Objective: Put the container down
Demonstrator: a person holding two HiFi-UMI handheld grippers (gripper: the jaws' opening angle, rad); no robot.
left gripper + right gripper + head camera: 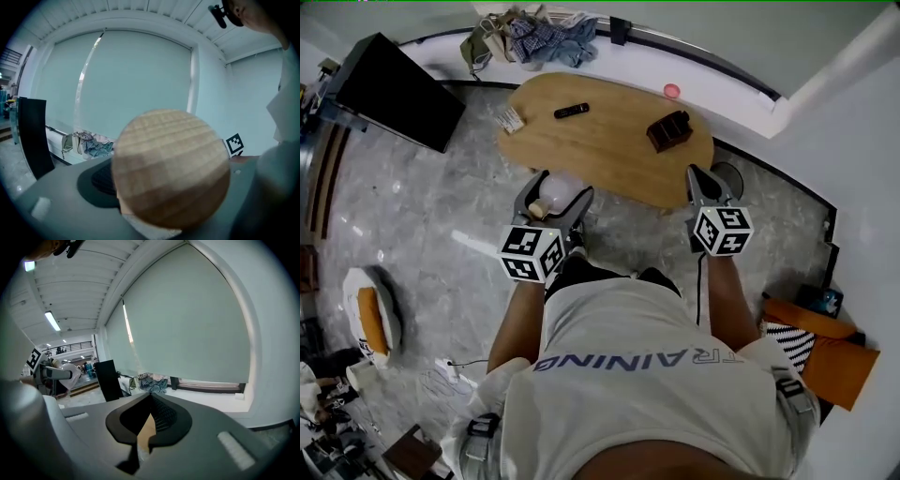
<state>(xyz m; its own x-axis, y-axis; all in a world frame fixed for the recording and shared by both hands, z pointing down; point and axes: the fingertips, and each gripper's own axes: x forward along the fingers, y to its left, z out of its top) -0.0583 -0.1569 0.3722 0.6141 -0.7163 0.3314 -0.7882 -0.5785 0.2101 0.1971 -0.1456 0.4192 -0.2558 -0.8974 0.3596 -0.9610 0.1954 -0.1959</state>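
Black upright panel (394, 89): stands on the grey marbled floor (422, 216) at far left, well apart from the table.
Left gripper (560, 190): jaws spread wide and clamped on the pale rounded container (569, 186), one jaw on each side. Its marker cube (532, 251) is the part nearest the person.
Container: carried between the left jaws, just at the near left edge of the table. Its round light-wood lid (171, 168) faces back along the jaws and fills much of the left gripper view.
Light wooden oval table (609, 159): ahead of both grippers. From left to right it bears a small patterned packet (511, 119), a black remote (572, 111) and a dark brown box (668, 131), all well apart.
Pink round object (672, 91): on the white window ledge behind the table.
Right gripper (701, 176): clenched, jaws together with nothing in them. In the right gripper view (150, 397) only a thin tan sliver shows through the slit. It is at the table's near right edge.
Orange fabric item (825, 352): on the floor at far right.
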